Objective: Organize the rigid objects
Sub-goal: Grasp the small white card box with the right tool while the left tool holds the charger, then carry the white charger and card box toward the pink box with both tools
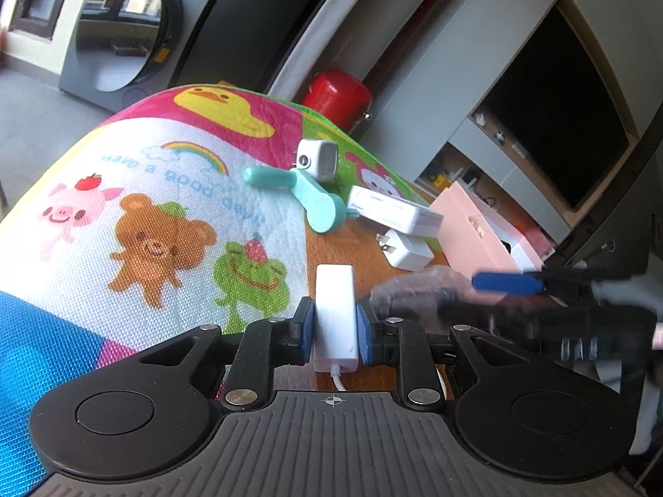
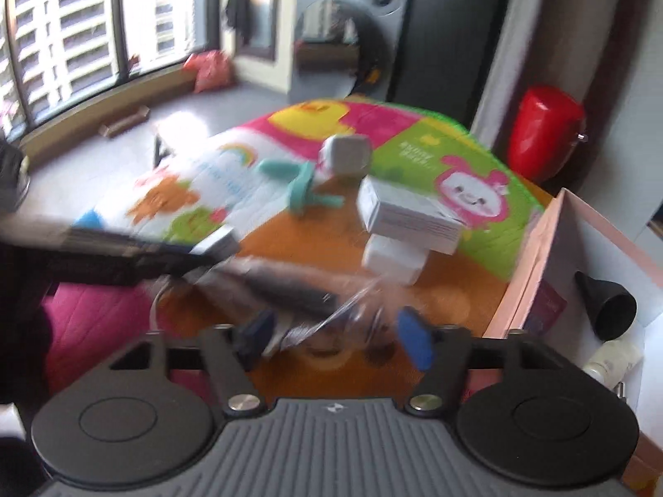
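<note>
While left gripper point(image 1: 335, 327) pinches the white adapter point(image 1: 335, 310) above the table point(image 1: 331, 244), right gripper point(image 2: 331, 333) is spread around a blurred bagged item point(image 2: 290, 285); recommend a level carry to the pink box point(image 1: 472, 223), minding the cable point(image 1: 337, 379).

White adapter point(image 1: 335, 314) upright, clamped between blue fingers point(image 1: 307, 327).

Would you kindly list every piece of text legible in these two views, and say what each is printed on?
"Have a good day" in blue letters, upside down, on the cartoon play mat.
Small print on the white box: too blurred to read.
Yellow characters on the mat's green patch: too blurred to read.
Nothing else is legible.
</note>
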`<state>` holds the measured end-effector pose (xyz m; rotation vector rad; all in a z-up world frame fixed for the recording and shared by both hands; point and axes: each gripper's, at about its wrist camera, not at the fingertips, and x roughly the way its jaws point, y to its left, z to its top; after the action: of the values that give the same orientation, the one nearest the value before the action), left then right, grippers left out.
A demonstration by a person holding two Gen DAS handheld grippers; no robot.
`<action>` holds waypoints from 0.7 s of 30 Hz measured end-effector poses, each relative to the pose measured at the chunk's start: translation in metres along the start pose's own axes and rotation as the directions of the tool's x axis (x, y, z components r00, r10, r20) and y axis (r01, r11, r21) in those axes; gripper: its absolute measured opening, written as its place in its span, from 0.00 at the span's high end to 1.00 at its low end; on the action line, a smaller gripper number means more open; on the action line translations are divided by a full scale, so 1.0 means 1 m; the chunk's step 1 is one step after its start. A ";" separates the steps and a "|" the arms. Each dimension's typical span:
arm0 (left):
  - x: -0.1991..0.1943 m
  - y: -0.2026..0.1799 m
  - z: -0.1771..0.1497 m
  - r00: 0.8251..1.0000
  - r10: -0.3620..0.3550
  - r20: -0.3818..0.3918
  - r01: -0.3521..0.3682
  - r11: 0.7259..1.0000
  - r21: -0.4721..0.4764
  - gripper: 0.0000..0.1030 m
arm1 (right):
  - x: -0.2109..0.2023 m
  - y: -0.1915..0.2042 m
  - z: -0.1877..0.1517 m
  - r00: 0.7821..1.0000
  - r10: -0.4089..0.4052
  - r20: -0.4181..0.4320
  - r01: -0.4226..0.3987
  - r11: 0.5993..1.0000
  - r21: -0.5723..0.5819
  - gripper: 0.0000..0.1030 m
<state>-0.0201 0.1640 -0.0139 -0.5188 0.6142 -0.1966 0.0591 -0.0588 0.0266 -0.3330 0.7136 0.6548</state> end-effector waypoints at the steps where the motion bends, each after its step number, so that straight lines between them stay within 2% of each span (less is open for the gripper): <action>1: 0.000 0.000 0.000 1.000 0.001 0.000 -0.001 1.000 0.001 0.76 | 0.000 -0.003 0.005 1.000 -0.003 0.026 0.003 1.000 0.019 0.33; 3: 0.000 -0.002 -0.001 1.000 0.006 0.001 -0.006 1.000 0.006 0.76 | -0.002 -0.007 0.019 0.996 -0.021 0.087 0.019 0.999 0.029 0.32; 5: 0.000 -0.003 -0.001 1.000 0.008 0.002 -0.008 1.000 0.009 0.76 | 0.003 -0.010 0.036 0.992 -0.044 0.120 0.039 0.999 0.036 0.26; 6: 0.000 -0.002 -0.001 1.000 0.008 0.002 -0.008 1.000 0.009 0.76 | 0.011 -0.012 0.044 0.992 -0.047 0.113 0.042 0.998 0.047 0.19; 10: -0.001 -0.001 -0.001 1.000 0.001 0.002 -0.001 1.000 -0.002 0.76 | 0.058 -0.027 0.072 0.996 -0.090 0.011 0.088 0.989 0.115 0.19; 13: -0.002 0.000 -0.001 1.000 0.001 0.003 -0.001 1.000 -0.003 0.76 | 0.086 -0.033 0.076 0.992 -0.119 -0.052 0.126 0.976 0.178 0.19; 15: -0.001 0.000 -0.001 1.000 -0.001 0.003 0.001 1.000 -0.006 0.76 | 0.096 -0.034 0.075 0.986 -0.156 -0.059 0.165 0.969 0.184 0.19; 19: -0.002 0.001 -0.001 1.000 -0.009 0.003 0.009 1.000 -0.021 0.76 | 0.110 -0.037 0.072 0.976 -0.176 -0.125 0.198 0.961 0.193 0.19; 21: -0.002 0.002 -0.002 1.000 -0.010 0.004 0.010 1.000 -0.026 0.76 | 0.111 -0.040 0.067 0.974 -0.185 -0.128 0.209 0.956 0.206 0.19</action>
<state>-0.0227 0.1656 -0.0149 -0.5471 0.6113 -0.1978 0.1823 -0.0077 0.0002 -0.2333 0.8358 0.3658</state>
